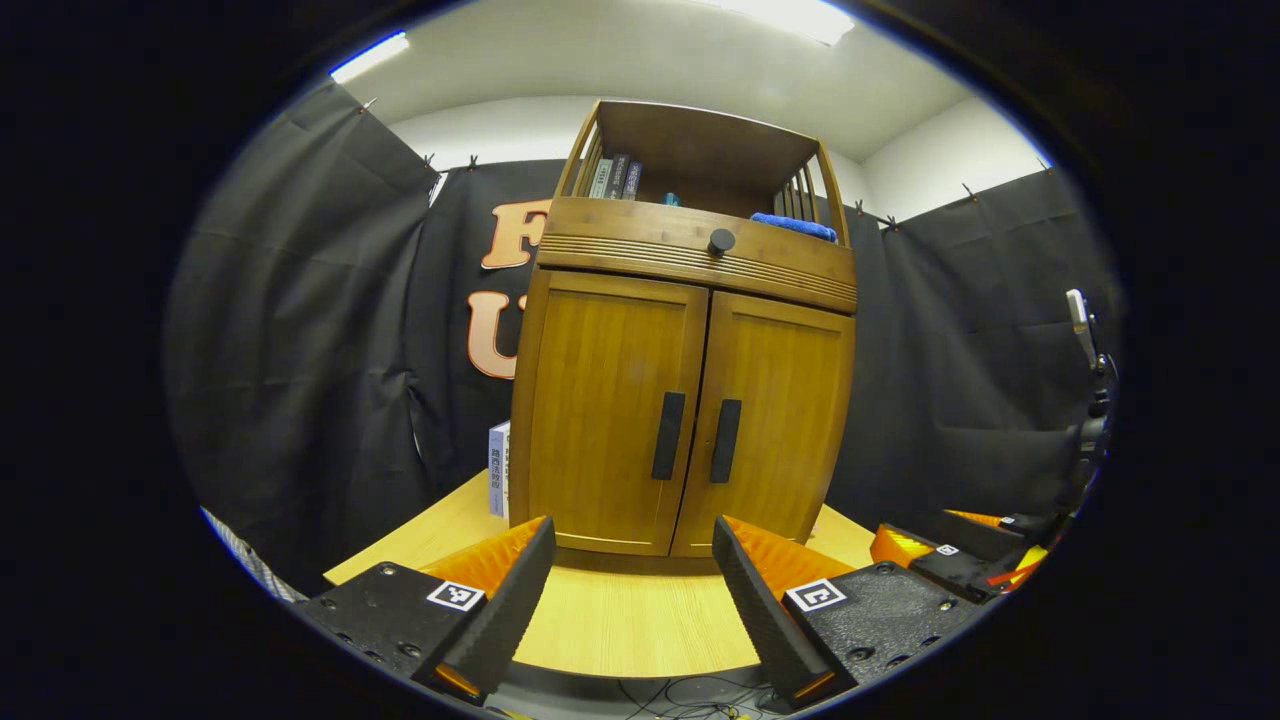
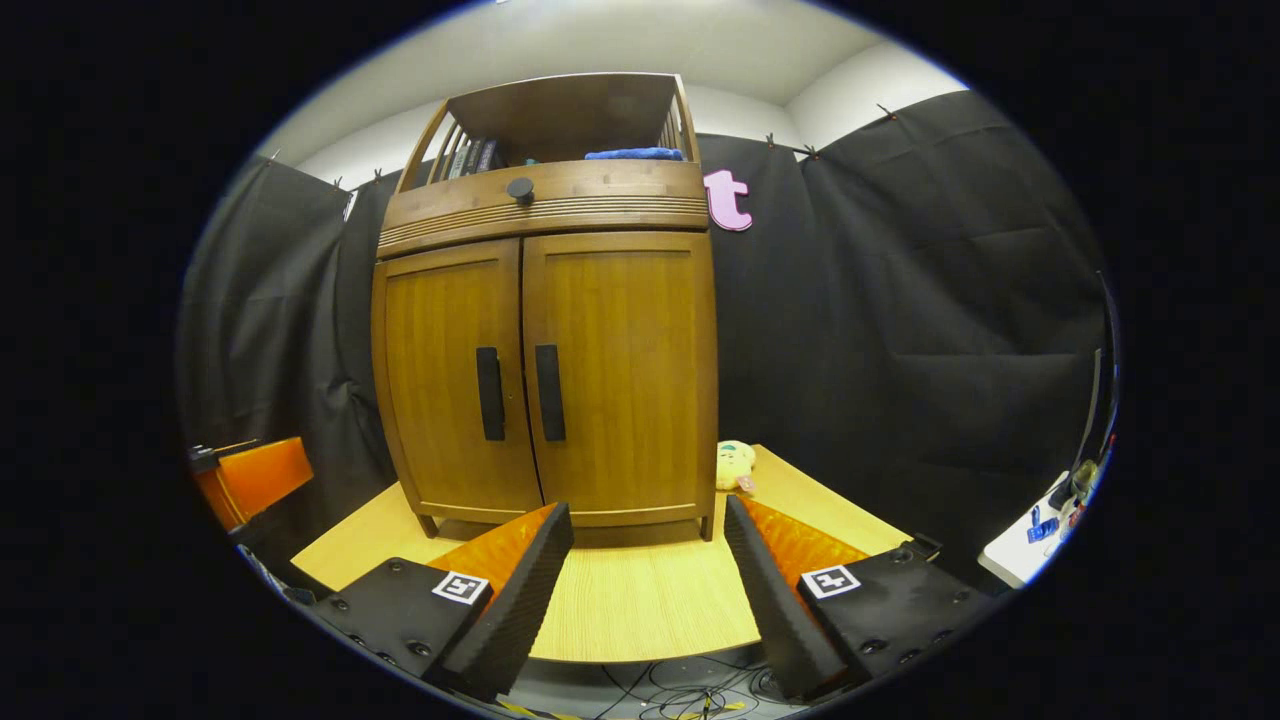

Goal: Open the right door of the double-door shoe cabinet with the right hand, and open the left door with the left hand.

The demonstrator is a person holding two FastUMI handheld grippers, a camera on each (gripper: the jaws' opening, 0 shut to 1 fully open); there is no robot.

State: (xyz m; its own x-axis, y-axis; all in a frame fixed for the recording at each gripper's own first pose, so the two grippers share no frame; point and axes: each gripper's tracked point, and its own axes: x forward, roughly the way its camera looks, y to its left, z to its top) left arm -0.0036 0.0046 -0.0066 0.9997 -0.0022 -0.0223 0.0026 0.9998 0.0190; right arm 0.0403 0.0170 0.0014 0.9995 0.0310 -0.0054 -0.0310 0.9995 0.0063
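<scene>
A wooden double-door shoe cabinet (image 1: 690, 330) (image 2: 550, 330) stands on a light wooden table, both doors closed. The left door (image 1: 610, 400) (image 2: 455, 380) and right door (image 1: 775, 420) (image 2: 625, 370) each carry a black vertical handle by the centre seam: left handle (image 1: 668, 436) (image 2: 489, 394), right handle (image 1: 725, 441) (image 2: 549, 393). My left gripper (image 1: 633, 545) is open, well short of the cabinet's base. My right gripper (image 2: 648, 530) is open too, in front of the right door, holding nothing. The right gripper also appears at the lower right of the left gripper view (image 1: 950, 550).
A drawer with a round black knob (image 1: 721, 241) (image 2: 520, 188) sits above the doors, under an open shelf with books and a blue cloth (image 1: 795, 225). A book (image 1: 498, 468) stands left of the cabinet; a small plush toy (image 2: 733, 465) lies at its right. Table's front edge (image 1: 640, 670) is near.
</scene>
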